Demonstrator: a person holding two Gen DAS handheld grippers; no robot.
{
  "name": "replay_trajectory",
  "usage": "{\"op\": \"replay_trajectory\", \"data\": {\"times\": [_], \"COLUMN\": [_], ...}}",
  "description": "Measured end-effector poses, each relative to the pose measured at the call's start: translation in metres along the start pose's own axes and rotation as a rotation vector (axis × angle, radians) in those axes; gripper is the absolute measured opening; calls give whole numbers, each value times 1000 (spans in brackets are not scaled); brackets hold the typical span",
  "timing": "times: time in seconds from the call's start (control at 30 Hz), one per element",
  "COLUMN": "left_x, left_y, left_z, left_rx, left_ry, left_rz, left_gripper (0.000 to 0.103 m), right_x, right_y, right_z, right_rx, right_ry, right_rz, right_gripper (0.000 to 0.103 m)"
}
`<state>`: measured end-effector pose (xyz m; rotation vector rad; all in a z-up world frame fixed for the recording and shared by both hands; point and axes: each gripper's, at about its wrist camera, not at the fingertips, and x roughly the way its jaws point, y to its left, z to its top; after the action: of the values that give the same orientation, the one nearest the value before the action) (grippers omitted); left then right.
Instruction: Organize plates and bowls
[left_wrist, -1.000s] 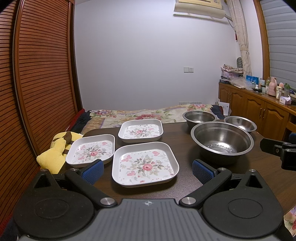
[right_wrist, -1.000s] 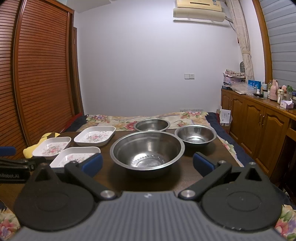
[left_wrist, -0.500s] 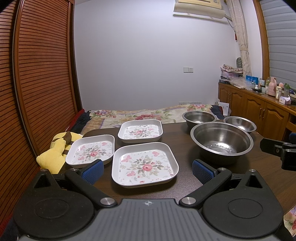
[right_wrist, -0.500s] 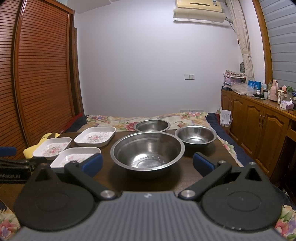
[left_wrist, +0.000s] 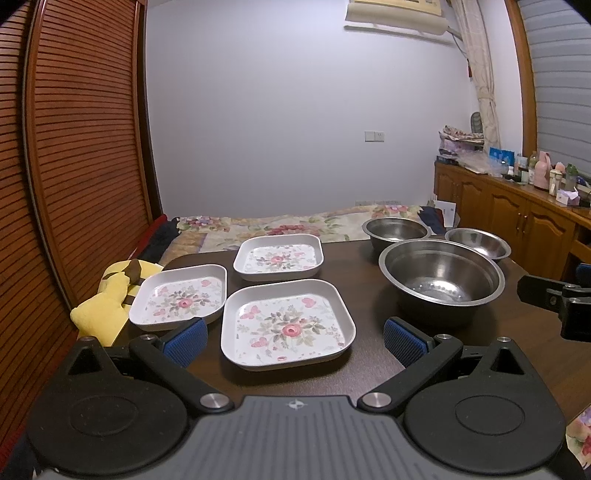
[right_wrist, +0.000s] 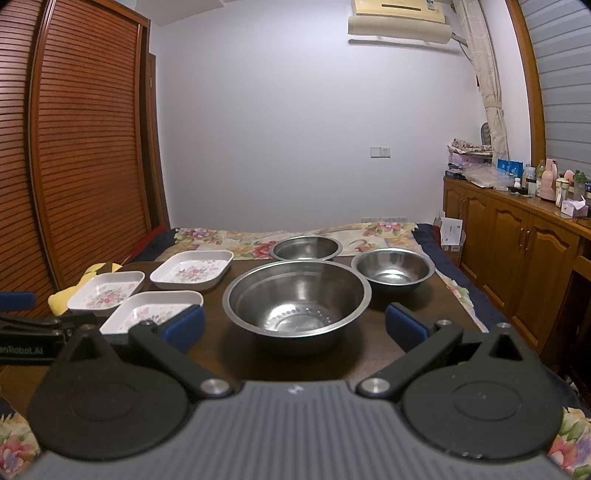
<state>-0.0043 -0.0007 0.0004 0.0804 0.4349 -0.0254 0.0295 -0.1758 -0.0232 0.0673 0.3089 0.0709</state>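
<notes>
Three white square floral plates lie on the dark table (left_wrist: 362, 369): a near one (left_wrist: 288, 323), a left one (left_wrist: 181, 295) and a far one (left_wrist: 279, 258). Three steel bowls stand at the right: a large one (right_wrist: 297, 297), a far one (right_wrist: 306, 248) and a right one (right_wrist: 393, 267). My left gripper (left_wrist: 293, 341) is open and empty, just short of the near plate. My right gripper (right_wrist: 293, 326) is open and empty, just short of the large bowl.
A yellow plush toy (left_wrist: 107, 299) lies off the table's left edge. A bed with a floral cover (right_wrist: 251, 236) is behind the table. A wooden cabinet (right_wrist: 517, 251) with bottles runs along the right. A slatted wooden door (left_wrist: 74, 147) is at the left.
</notes>
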Motion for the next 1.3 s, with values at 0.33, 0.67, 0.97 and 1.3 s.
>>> {"op": "replay_trajectory", "data": {"times": [0.33, 0.67, 0.97, 1.3], "left_x": [13, 30, 39, 51], "left_y": [6, 20, 36, 64], "left_z": [-8, -16, -19, -15], "left_rx": [-3, -13, 2, 22], "left_ry": [45, 118, 149, 159], "left_rz": [-10, -30, -23, -3], "left_gripper": [103, 103, 103, 103], "right_x": [7, 19, 28, 42], "right_y": [2, 12, 28, 52], "right_z": [-7, -12, -11, -3], "right_rx": [1, -7, -32, -62], "right_ry": [19, 46, 60, 77], "right_rz": [11, 50, 103, 198], "right_gripper": [103, 103, 103, 103]}}
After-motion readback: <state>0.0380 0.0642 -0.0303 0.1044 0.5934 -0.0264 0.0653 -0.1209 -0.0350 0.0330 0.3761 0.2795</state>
